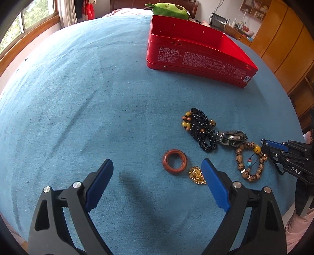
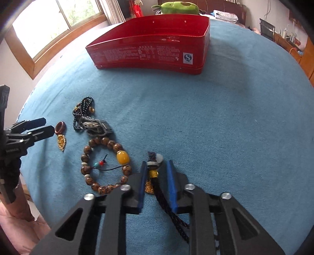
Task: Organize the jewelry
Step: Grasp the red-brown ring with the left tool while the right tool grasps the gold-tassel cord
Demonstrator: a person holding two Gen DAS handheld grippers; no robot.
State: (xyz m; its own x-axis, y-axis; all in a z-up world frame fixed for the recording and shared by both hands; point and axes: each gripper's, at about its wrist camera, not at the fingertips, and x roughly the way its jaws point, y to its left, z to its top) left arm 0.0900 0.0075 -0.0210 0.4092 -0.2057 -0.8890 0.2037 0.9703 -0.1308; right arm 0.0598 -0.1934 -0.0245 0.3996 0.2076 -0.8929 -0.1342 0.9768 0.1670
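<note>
An open red tin box [image 1: 198,56] stands at the far side of the blue cloth; it also shows in the right wrist view [image 2: 149,53]. Jewelry lies in a loose group: a red-brown ring [image 1: 174,161], a gold pendant [image 1: 197,175], black beads [image 1: 202,129], a metal watch [image 1: 231,137] and a brown bead bracelet [image 1: 249,160]. My left gripper [image 1: 157,166] is open, low over the cloth beside the ring. My right gripper [image 2: 156,164] stands partly closed around a dark braided cord with a gold coil and pale bead [image 2: 154,168], which lies between its jaws; the pads do not visibly touch it.
A green plush toy [image 1: 168,9] lies behind the box. A window [image 2: 55,25] is at the left, wooden cupboards [image 1: 282,45] at the right. The blue cloth [image 1: 78,98] stretches wide to the left of the jewelry.
</note>
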